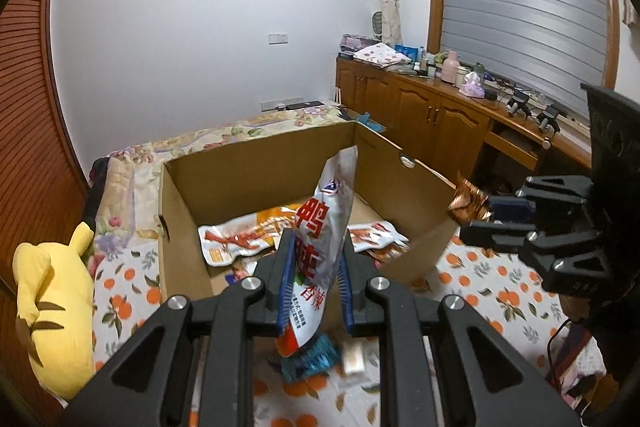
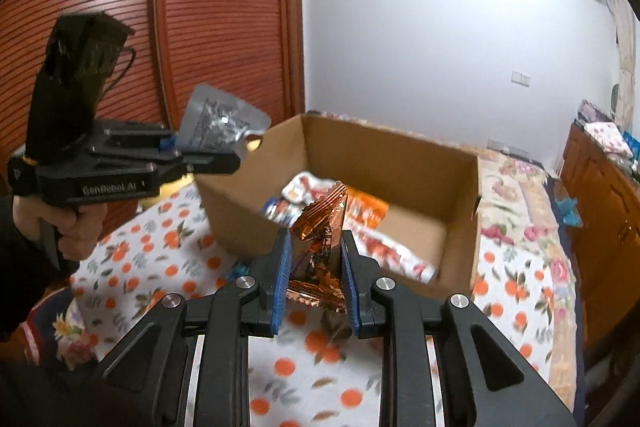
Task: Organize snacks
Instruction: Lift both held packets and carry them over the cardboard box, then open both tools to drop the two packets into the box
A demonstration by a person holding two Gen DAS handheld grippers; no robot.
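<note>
Both tools (image 1: 314,259) (image 2: 314,259) raised, gripping packets.

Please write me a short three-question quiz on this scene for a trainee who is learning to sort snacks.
1. True or false: the left gripper is shut on a silver pouch with red characters.
2. What does the right gripper hold: (a) a blue packet, (b) a copper foil packet, (c) nothing?
3. Where do snack packets already lie?

Key
1. True.
2. (b); its pads press on the packet.
3. On the floor of the open cardboard box standing on the orange-print bedspread; a few more lie on the bedspread below the left gripper.
</note>
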